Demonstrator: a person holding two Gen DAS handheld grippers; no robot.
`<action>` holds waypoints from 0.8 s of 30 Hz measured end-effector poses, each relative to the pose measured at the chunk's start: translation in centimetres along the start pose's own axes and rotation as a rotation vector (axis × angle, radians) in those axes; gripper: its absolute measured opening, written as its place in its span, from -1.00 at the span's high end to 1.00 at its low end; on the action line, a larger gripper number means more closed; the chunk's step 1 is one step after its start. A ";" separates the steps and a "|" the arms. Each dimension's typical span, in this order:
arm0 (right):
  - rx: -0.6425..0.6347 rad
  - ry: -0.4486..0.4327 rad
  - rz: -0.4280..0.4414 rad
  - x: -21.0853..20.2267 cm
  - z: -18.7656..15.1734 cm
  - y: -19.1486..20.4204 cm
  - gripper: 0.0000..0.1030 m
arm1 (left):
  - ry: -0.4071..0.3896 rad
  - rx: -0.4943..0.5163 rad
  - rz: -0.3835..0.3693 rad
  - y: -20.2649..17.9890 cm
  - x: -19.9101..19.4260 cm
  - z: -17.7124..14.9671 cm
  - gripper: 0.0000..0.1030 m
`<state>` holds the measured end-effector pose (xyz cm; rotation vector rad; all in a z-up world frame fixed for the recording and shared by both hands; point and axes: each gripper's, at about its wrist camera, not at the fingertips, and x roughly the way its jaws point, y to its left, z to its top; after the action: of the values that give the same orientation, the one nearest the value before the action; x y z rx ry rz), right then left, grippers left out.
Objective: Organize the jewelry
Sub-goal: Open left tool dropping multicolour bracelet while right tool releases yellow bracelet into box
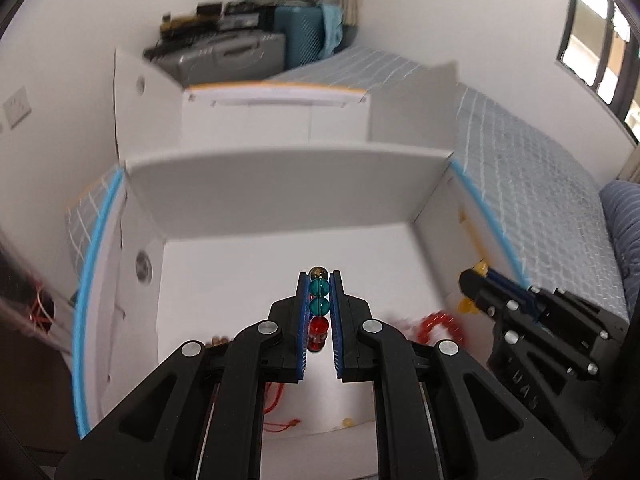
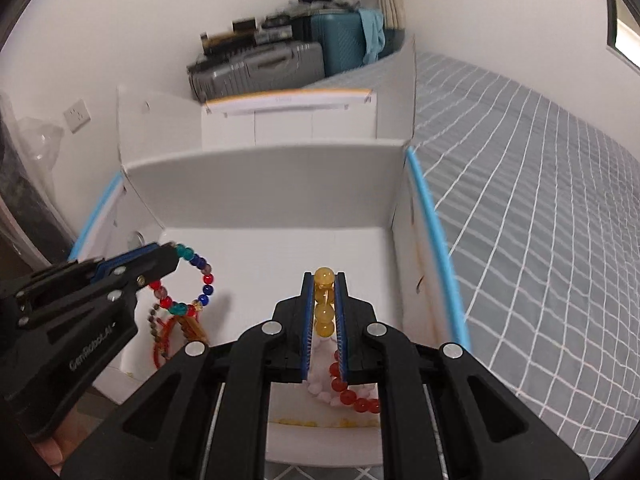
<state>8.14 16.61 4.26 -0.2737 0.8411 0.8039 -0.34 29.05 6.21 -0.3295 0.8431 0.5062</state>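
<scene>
We are midway through sorting, as far as we can judge. Our left gripper (image 1: 319, 280) is clenched on a bracelet of teal, red, blue and smoky glass beads (image 2: 200, 280), which hangs in a loop over the left side of the open white cardboard box (image 2: 260, 184) resting on the grey checked bed cover (image 2: 520, 200). Our right gripper (image 2: 324, 280) is clenched on a strand of translucent yellow beads (image 2: 323, 304), held above the box floor nearer its right wall.

Already lying on the box floor we see a red bead bracelet (image 2: 352, 394) over some pale pink beads (image 2: 320, 390) near the front edge, and a small dark-beaded string with red cord (image 2: 160, 332) towards the left wall. A second white box with an orange-edged lid (image 2: 288, 100) stands behind the first; we cannot tell what it holds. Both held pieces still need setting down.
</scene>
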 end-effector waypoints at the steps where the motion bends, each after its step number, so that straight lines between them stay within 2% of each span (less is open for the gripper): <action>1: 0.000 0.012 -0.007 0.6 -0.1 0.1 0.82 | 0.009 -0.004 0.005 0.4 0.4 -0.3 0.82; 8: -0.008 0.072 -0.045 3.1 -0.8 0.5 0.82 | 0.066 -0.032 0.041 2.0 2.6 -1.7 0.82; 14: -0.012 0.110 -0.064 4.4 -1.1 0.4 0.82 | 0.066 -0.026 0.064 2.0 2.5 -1.8 0.82; 24: 0.000 0.102 -0.077 4.2 -0.7 0.3 0.78 | 0.076 -0.023 0.071 1.7 2.4 -1.8 0.79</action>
<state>9.22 18.66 0.73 -0.3473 0.9206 0.7230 -1.05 30.37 3.07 -0.3423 0.9262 0.5725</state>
